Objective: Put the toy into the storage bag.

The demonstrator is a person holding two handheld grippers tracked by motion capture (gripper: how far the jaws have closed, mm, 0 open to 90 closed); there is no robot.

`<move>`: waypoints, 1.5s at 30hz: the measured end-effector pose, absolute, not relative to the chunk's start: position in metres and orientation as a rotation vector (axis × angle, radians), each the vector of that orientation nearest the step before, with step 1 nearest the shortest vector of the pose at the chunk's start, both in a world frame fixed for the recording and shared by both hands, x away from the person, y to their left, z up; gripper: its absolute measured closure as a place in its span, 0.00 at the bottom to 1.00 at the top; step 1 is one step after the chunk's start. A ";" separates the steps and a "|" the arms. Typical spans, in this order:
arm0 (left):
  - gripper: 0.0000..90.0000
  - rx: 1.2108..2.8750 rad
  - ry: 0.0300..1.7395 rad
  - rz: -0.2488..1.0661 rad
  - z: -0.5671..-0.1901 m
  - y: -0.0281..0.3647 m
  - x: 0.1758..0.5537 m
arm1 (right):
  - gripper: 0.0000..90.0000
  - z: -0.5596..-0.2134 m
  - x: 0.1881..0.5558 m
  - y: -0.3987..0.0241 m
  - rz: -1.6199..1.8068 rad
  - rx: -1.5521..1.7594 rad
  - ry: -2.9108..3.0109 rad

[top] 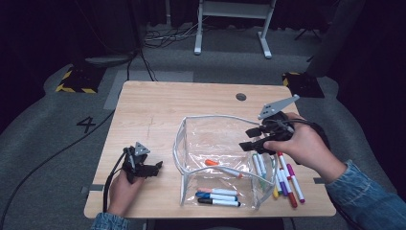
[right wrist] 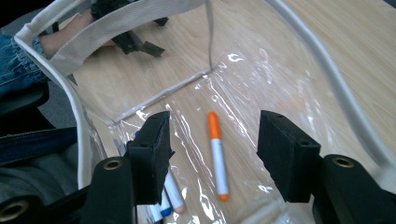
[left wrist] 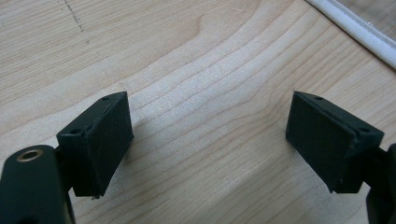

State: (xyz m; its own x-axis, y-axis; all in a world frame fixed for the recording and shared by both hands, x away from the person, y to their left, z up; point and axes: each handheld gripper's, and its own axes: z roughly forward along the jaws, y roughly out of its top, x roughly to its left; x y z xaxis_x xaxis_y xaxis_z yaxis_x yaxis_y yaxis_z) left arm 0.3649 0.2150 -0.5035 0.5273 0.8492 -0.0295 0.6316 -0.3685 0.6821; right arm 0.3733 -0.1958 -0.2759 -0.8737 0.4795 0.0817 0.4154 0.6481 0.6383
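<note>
A clear plastic bag with a white rim [top: 210,117] stands open-topped on the wooden table [top: 153,110]. An orange-capped marker [top: 222,166] lies on its bottom and is seen again [right wrist: 217,154] in the right gripper view. Pink, blue and black markers [top: 218,196] lie along the bag's near side. My right gripper [top: 249,138] hovers over the bag's right rim, open and empty [right wrist: 215,135], looking down into the bag. My left gripper [top: 155,167] rests low on the table left of the bag, jaws wide open [left wrist: 208,135] over bare wood.
Several loose markers [top: 287,179] lie on the table just right of the bag, under my right hand. A round grommet [top: 241,97] sits near the far edge. The bag's white rim [right wrist: 327,79] curves close beside my right jaws.
</note>
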 end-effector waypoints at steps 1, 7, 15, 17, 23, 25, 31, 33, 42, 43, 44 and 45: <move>0.17 2.122 1.197 0.435 -0.504 0.215 0.365 | 0.50 -0.275 0.372 -0.202 1.045 0.777 2.756; 0.17 2.123 1.196 0.436 -0.504 0.215 0.365 | 0.50 -0.272 0.367 -0.241 1.068 0.880 2.686; 0.17 2.122 1.196 0.437 -0.504 0.215 0.365 | 0.54 -0.275 0.360 -0.294 1.066 1.045 2.590; 0.17 2.122 1.196 0.437 -0.504 0.215 0.365 | 0.59 -0.279 0.360 -0.308 1.019 1.090 2.569; 0.17 2.122 1.196 0.436 -0.504 0.215 0.365 | 0.64 -0.309 0.358 -0.348 0.909 1.259 2.502; 0.17 2.122 1.196 0.436 -0.504 0.215 0.365 | 0.63 -0.322 0.358 -0.357 0.873 1.303 2.490; 0.17 2.122 1.196 0.437 -0.504 0.215 0.365 | 0.64 -0.379 0.360 -0.375 0.761 1.435 2.493; 0.17 2.122 1.196 0.437 -0.504 0.215 0.365 | 0.64 -0.397 0.358 -0.376 0.714 1.461 2.514; 0.17 2.122 1.196 0.436 -0.504 0.215 0.365 | 0.67 -0.449 0.356 -0.379 0.577 1.553 2.545; 0.17 2.123 1.196 0.436 -0.504 0.215 0.365 | 0.67 -0.454 0.357 -0.380 0.572 1.573 2.543; 0.17 2.122 1.197 0.435 -0.504 0.215 0.365 | 0.69 -0.456 0.358 -0.380 0.564 1.579 2.539; 0.17 2.122 1.196 0.437 -0.504 0.215 0.365 | 0.69 -0.458 0.358 -0.380 0.547 1.584 2.536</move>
State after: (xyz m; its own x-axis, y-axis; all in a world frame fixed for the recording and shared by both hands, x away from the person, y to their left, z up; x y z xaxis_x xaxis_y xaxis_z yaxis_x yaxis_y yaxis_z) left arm 0.3649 0.2150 -0.5036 0.5272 0.8493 -0.0288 0.6310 -0.3686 0.6826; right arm 0.3583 -0.3803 -0.4580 -0.4532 0.8856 0.1018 0.8488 0.3938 0.3529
